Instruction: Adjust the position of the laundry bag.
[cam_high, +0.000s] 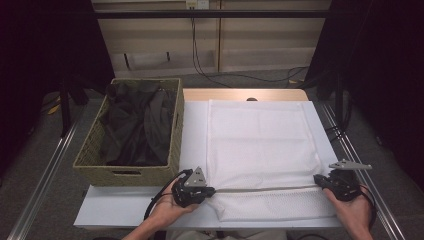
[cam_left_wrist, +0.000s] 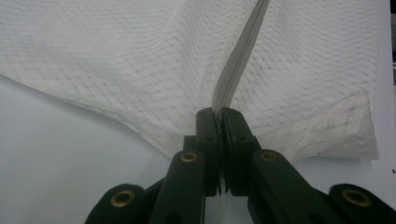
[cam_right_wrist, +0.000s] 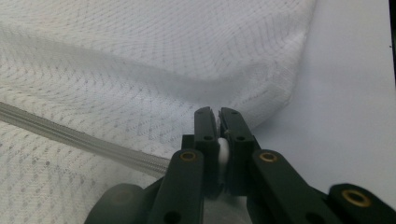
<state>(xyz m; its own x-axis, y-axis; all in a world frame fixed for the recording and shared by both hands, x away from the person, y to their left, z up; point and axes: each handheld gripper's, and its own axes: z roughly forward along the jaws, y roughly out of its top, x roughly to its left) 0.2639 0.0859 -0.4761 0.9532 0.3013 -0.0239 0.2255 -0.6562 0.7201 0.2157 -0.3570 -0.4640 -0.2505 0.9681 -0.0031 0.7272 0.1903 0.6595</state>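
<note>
- A white table (cam_high: 195, 130) stands in a dim room; a wicker basket (cam_high: 95, 150) of dark cloth (cam_high: 137, 125) sits at nine o'clock.
- The white mesh bag (cam_high: 260, 140) lies flat at centre, its zipper (cam_high: 265, 189) taut.
- The left gripper (cam_high: 209, 190) and the right gripper (cam_high: 318, 179) each pinch a zipper end.

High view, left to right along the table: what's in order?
Basket of dark cloth → left gripper at one end of the zipper → white mesh bag → right gripper at the zipper's other end.
</note>
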